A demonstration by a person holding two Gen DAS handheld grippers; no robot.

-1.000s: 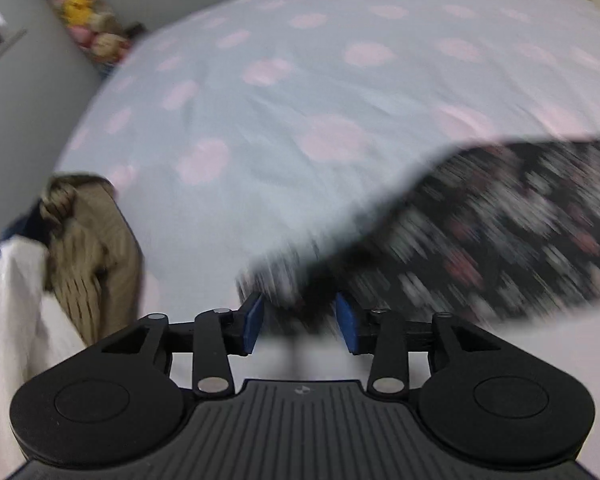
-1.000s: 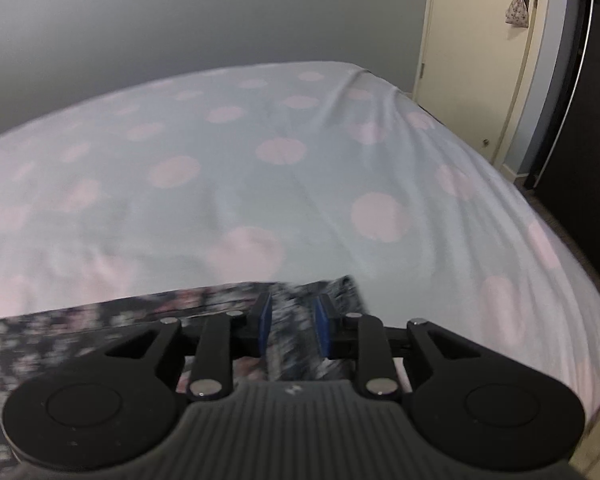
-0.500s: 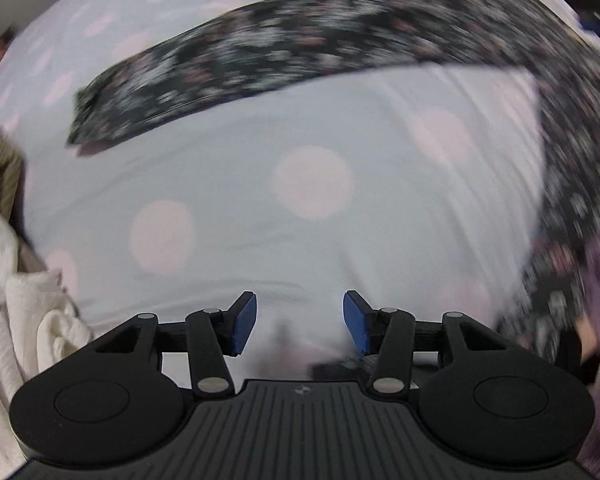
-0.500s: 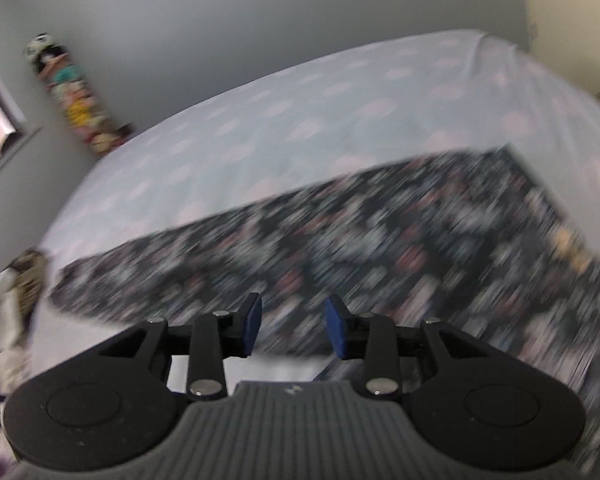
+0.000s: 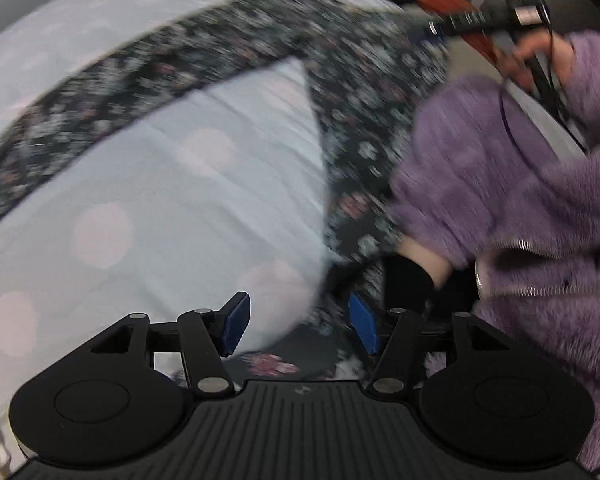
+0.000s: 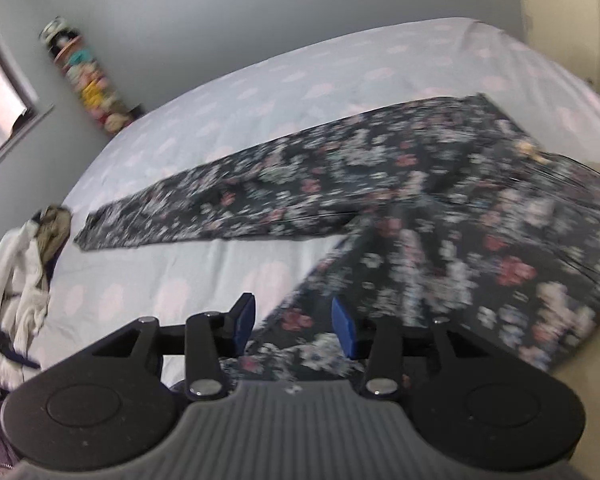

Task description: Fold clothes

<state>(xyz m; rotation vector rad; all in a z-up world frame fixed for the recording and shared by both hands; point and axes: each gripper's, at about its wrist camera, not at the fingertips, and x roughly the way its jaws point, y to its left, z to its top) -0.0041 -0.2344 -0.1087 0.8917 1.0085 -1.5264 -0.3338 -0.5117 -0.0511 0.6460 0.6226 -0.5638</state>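
Dark floral trousers (image 6: pixel 380 184) lie spread on the spotted bed sheet (image 6: pixel 300 76). One leg stretches away to the left, the other runs toward the near edge. My right gripper (image 6: pixel 294 322) hovers over that near leg with its jaws opening; the cloth lies under the gap and the pads do not press it. In the left wrist view the trousers (image 5: pixel 352 92) bend in an arc across the bed. My left gripper (image 5: pixel 300 328) is over the bed's edge, its jaws opening, and nothing is gripped between its blue pads.
A heap of white and tan clothes (image 6: pixel 28 264) sits at the bed's left side. Stuffed toys (image 6: pixel 88 80) stand against the far wall, a pale door (image 6: pixel 572 20) at right. A person's purple fleece sleeve (image 5: pixel 500 184) fills the right of the left wrist view.
A second ago each gripper had floral cloth between its pads; both have let go and opened wider. Both hands swung across the bed, and the trousers now lie flat.
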